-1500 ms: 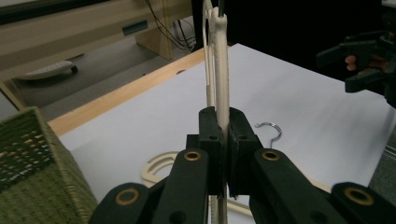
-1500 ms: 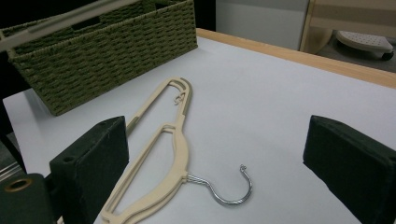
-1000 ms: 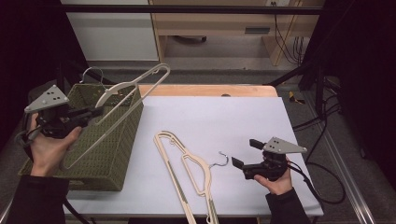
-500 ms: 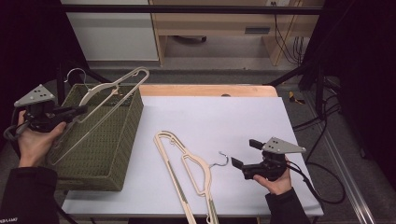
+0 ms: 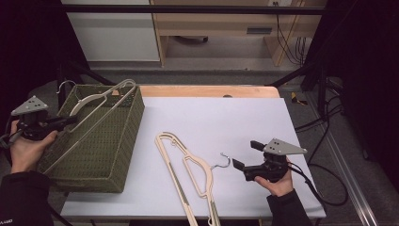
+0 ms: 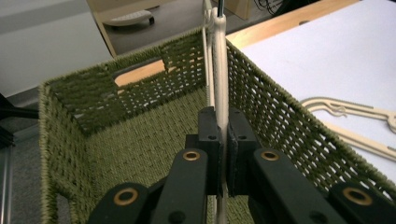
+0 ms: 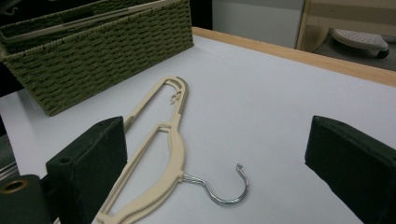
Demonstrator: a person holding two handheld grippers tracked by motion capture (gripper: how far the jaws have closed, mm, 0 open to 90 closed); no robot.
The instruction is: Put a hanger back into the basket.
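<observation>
Left tool (image 6: 223, 154) grips one hanger (image 5: 101, 101) partway into the basket (image 5: 123, 141); right tool (image 5: 244, 155) gapes empty, second hanger (image 5: 188, 165) awaiting on the worktop (image 5: 226, 117).

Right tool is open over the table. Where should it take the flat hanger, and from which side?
Grip the hanger at the plastic neck just below its hook, probably. It lies flat on the table, so bring the open right tool down from above, jaws straddling that narrow neck across its width.
</observation>
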